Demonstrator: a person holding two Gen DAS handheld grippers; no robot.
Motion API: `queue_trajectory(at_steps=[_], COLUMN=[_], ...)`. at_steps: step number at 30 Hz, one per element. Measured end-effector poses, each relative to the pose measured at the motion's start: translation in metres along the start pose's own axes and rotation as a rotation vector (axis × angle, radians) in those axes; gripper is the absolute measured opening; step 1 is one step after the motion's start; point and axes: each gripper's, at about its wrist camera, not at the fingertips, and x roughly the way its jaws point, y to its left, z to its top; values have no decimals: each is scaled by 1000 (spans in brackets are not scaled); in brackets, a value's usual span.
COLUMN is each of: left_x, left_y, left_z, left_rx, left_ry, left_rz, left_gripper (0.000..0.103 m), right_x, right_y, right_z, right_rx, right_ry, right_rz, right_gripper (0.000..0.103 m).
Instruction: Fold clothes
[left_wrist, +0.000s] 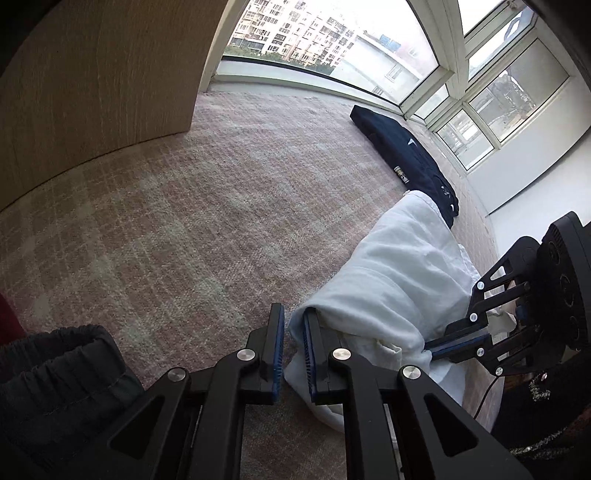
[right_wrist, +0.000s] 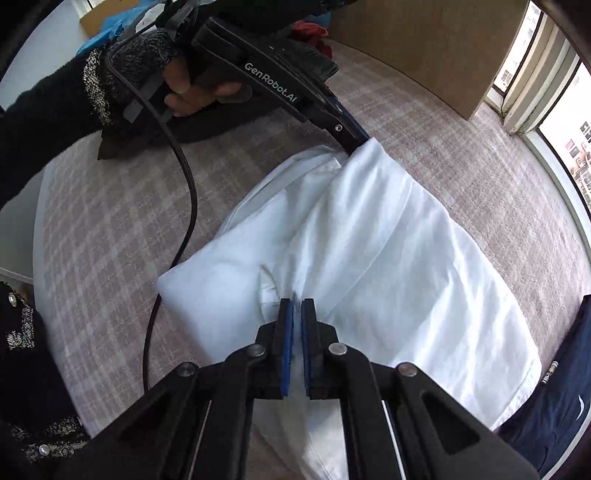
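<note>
A white garment (left_wrist: 388, 266) (right_wrist: 388, 258) lies partly folded on the pink checked surface (left_wrist: 184, 229), its near edge raised. My left gripper (left_wrist: 293, 332) has the garment's corner between its blue pads, the cloth draped over its right finger; the jaws stand a little apart around the fabric. From the right wrist camera, the left gripper (right_wrist: 356, 138) disappears into the garment's far corner, held by a person's hand (right_wrist: 192, 92). My right gripper (right_wrist: 297, 317) is shut on the white edge nearest it, also visible as the right gripper (left_wrist: 430, 349).
A folded navy garment (left_wrist: 406, 155) (right_wrist: 554, 424) lies just beyond the white one, near the window (left_wrist: 332, 37). A dark grey garment with an elastic waist (left_wrist: 55, 369) sits at the left. A wooden panel (left_wrist: 92, 74) bounds the far left. A black cable (right_wrist: 188, 221) crosses the surface.
</note>
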Motion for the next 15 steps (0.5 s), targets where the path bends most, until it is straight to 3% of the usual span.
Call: queue_trajectory(at_steps=[3,4,5,7,10,11,15], left_x=[-6,-11,-16,-29,-55,-61,-37], left_y=[-9,-9,-9,-8,-24,-33,-69], left_z=[1,2,3,5,8,9,10], left_rx=[28,22,13,-18,-12,0,68], left_ry=[3,-5,-13,-29,-80,-101,-74], left_rz=[56,66,76,100,148,149,85], left_gripper=[18,18,18,14,14,14,14], right_x=[-28,-40,-55,-84,-99,-97,-60], right_y=[-20,-21,-24,-31,-72,-85,-118], right_z=[4,1,-4,-17,-38,-43,-64], right_rx=[172,204,222,254,373,414,460], right_ry=[-63,-87,-131,-223,-295,-290,-208], right_rz=[230,281,276,216,16,-41,-160], right_gripper=[9,16,19,19,14,7,7])
